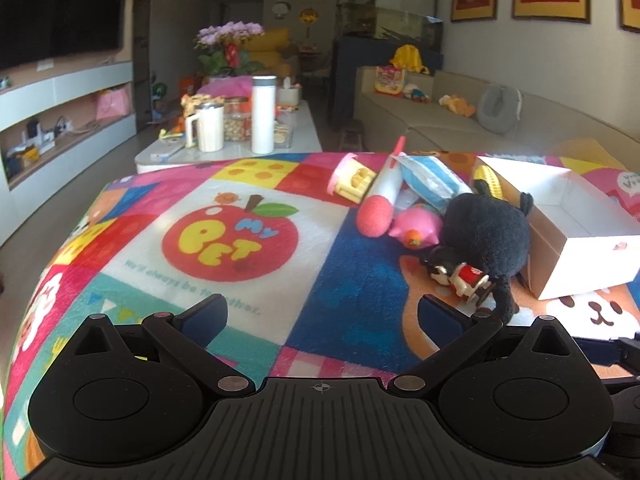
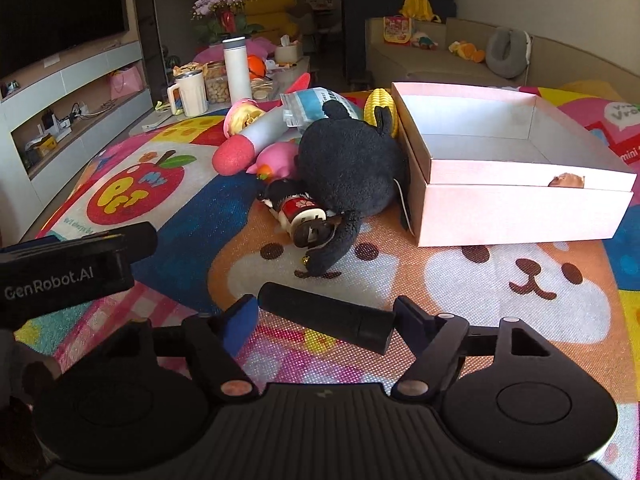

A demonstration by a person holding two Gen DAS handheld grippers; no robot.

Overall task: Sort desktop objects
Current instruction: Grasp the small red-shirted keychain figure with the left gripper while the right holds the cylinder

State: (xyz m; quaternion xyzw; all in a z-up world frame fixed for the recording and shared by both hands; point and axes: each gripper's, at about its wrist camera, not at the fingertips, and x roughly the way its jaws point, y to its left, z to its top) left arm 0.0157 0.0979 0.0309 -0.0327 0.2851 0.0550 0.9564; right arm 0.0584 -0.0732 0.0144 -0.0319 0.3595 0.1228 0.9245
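A pile of toys lies on a colourful mat: a black plush [image 1: 486, 236] [image 2: 350, 168], a small red-and-white figure [image 1: 460, 278] [image 2: 300, 212], a pink toy [image 1: 416, 226] [image 2: 276, 160], a white tube with a pink foam tip [image 1: 380, 200] [image 2: 248, 144], a blue-white packet [image 1: 432, 178] [image 2: 316, 106] and a yellow corn toy [image 1: 490, 182] [image 2: 380, 106]. An open white box [image 1: 576, 248] [image 2: 520, 208] stands right of the pile. My left gripper [image 1: 322, 314] is open and empty, short of the pile. My right gripper [image 2: 324, 318] is shut on a black cylinder [image 2: 326, 316], lying crosswise.
The left gripper's body [image 2: 68, 268] shows at the left of the right wrist view. Behind the mat, a low table [image 1: 228, 148] carries a white bottle [image 1: 263, 114], a mug [image 1: 208, 126] and jars. A sofa [image 1: 480, 120] stands at the back right.
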